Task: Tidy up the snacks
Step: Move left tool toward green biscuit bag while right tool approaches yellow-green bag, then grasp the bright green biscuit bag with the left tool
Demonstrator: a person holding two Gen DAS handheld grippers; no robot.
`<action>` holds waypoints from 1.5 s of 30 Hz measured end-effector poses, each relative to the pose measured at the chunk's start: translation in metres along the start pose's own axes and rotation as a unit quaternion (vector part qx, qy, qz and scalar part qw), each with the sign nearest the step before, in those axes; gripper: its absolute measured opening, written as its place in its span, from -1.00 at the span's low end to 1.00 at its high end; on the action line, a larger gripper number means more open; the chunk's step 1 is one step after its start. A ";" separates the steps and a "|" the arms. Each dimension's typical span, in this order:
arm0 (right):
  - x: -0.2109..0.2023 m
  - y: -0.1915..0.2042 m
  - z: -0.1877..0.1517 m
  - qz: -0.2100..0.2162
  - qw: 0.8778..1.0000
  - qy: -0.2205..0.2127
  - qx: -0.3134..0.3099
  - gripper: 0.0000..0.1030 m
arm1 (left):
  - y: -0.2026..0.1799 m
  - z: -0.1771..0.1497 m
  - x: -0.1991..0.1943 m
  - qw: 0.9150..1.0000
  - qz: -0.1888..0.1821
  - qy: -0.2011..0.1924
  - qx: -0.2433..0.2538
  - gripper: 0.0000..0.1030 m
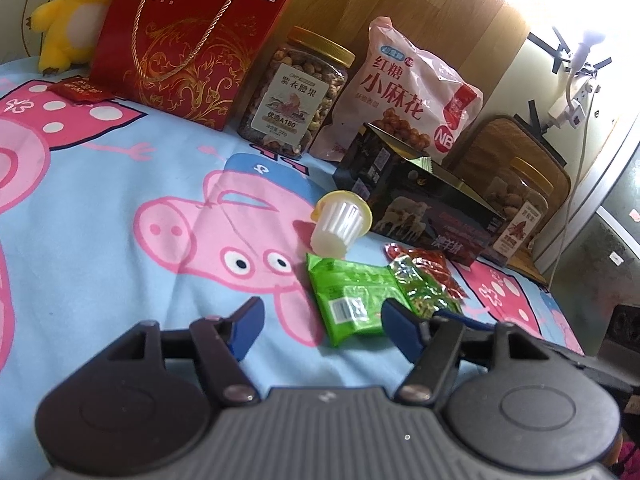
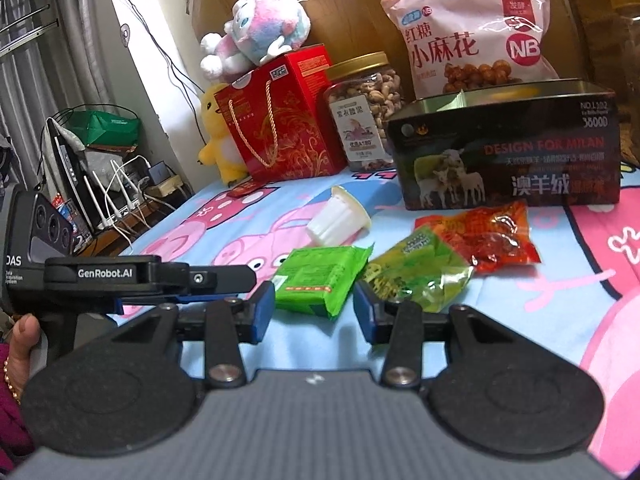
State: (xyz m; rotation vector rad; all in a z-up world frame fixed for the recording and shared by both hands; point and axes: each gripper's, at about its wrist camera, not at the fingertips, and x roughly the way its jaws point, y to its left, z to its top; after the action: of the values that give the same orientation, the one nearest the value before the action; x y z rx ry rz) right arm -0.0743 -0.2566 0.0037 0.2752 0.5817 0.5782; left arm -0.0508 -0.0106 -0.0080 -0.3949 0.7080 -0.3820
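Both claws stand open and hold nothing. The right claw [image 2: 314, 312] hovers low in the frame, just before the flat green foil snack packet [image 2: 320, 278], which lies on the cartoon-printed blue bed sheet [image 2: 520, 320] at the frame centre. The left claw [image 1: 322, 324] is beside the same packet [image 1: 348, 300]. A good grip probably takes one thin edge squarely, then lifts toward the open dark rectangular tin box [image 2: 508, 152] in the upper right, avoiding the white ribbed jelly cup [image 2: 340, 220].

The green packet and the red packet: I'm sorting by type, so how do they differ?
The green packet is opaque, flat and squarish; the red packet is glossy, crinkled and see-through. The green one lies nearer the open right gripper; the red one lies nearer the dark box. Both lie loose on the cartoon sheet.
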 end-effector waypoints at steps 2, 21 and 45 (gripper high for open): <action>0.000 0.000 0.000 0.001 1.000 0.001 0.000 -0.10 | 0.001 0.000 0.000 1.000 -0.002 -0.001 -0.001 0.31; 0.000 -0.001 0.000 -0.001 1.000 0.000 0.000 -0.10 | -0.009 -0.008 0.002 0.998 0.003 -0.014 0.054 0.50; -0.064 0.054 -0.040 -0.193 0.926 -0.265 -0.188 0.90 | -0.034 -0.034 -0.047 0.958 0.126 -0.211 0.146 0.66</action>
State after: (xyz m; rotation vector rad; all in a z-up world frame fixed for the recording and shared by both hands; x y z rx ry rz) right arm -0.1651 -0.2475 0.0210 -0.0558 -0.0138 0.2032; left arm -0.1136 -0.0255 0.0097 -0.0953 0.2719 -0.1469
